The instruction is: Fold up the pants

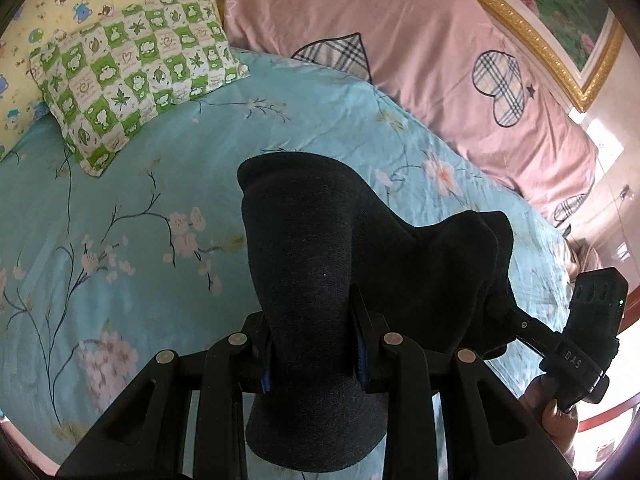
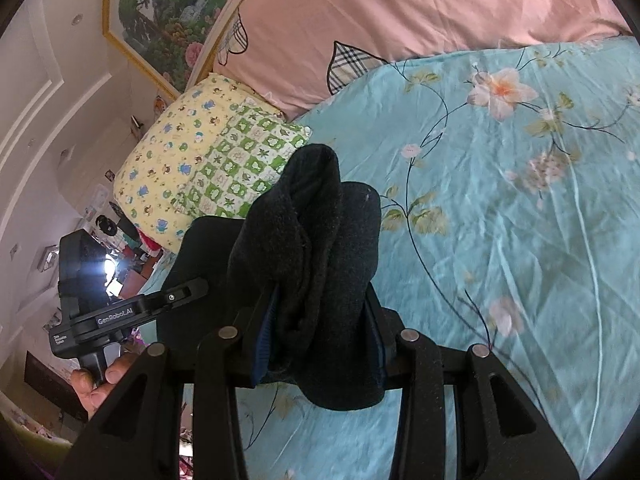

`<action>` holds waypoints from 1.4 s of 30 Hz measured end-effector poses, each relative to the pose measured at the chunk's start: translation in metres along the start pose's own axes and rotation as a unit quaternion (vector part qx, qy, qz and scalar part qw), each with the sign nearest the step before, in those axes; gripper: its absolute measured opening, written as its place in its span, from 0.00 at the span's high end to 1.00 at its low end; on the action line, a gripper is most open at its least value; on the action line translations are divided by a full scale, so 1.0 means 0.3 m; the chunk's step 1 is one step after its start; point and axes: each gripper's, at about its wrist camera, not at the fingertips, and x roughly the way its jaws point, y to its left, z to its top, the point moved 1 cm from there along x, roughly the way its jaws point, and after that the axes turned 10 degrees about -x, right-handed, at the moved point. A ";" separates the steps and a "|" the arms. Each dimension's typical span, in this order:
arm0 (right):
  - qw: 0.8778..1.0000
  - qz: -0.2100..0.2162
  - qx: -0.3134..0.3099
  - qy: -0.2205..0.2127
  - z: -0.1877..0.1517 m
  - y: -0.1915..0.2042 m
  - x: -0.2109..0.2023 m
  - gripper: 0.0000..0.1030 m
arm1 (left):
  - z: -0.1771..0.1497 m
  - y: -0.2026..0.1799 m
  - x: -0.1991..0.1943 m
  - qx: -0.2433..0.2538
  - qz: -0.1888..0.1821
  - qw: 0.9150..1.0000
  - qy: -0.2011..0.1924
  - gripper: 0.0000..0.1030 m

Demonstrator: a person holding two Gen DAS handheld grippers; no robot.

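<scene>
Both my left gripper (image 1: 312, 344) and right gripper (image 2: 320, 336) have fingers clamped on the dark pants (image 1: 340, 264); I'd keep them taut, level, lowering onto the bed (image 1: 160, 184).

Bunched pants (image 1: 320, 280) hide both grippers' fingertips from view.

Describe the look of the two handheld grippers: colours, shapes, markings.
Both are matte black. The left gripper and right gripper have angular linkage bars with round silver pivot pins and blue-lined fingers. White lettering reads "GenRobot.AI" on the left one and "DAS" on the right one. A bare hand grips a black handle. No cables or sleeves show.
</scene>
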 end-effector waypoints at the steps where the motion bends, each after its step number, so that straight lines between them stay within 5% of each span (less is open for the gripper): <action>1: 1.000 0.000 -0.001 0.000 0.008 -0.006 0.016 0.60 | 0.010 0.002 0.009 -0.001 0.001 1.000 -0.002 0.72; 19: 1.000 -0.015 0.006 0.024 0.067 -0.108 0.210 0.59 | 0.111 0.069 0.211 -0.009 0.017 1.000 0.009 0.71; 22: 0.999 -0.027 0.002 0.023 0.064 -0.124 0.212 0.51 | 0.100 0.074 0.223 -0.002 0.021 1.000 0.009 0.65; 28: 0.998 -0.055 0.001 0.019 0.058 -0.171 0.200 0.50 | 0.068 0.078 0.254 0.013 0.037 0.999 0.010 0.55; 33: 0.997 -0.064 -0.020 0.026 0.064 -0.166 0.211 0.50 | 0.067 0.103 0.274 0.006 0.049 0.999 0.006 0.37; 42: 0.997 -0.074 -0.017 0.030 0.050 -0.179 0.212 0.44 | 0.055 0.090 0.237 0.024 0.056 0.998 -0.002 0.34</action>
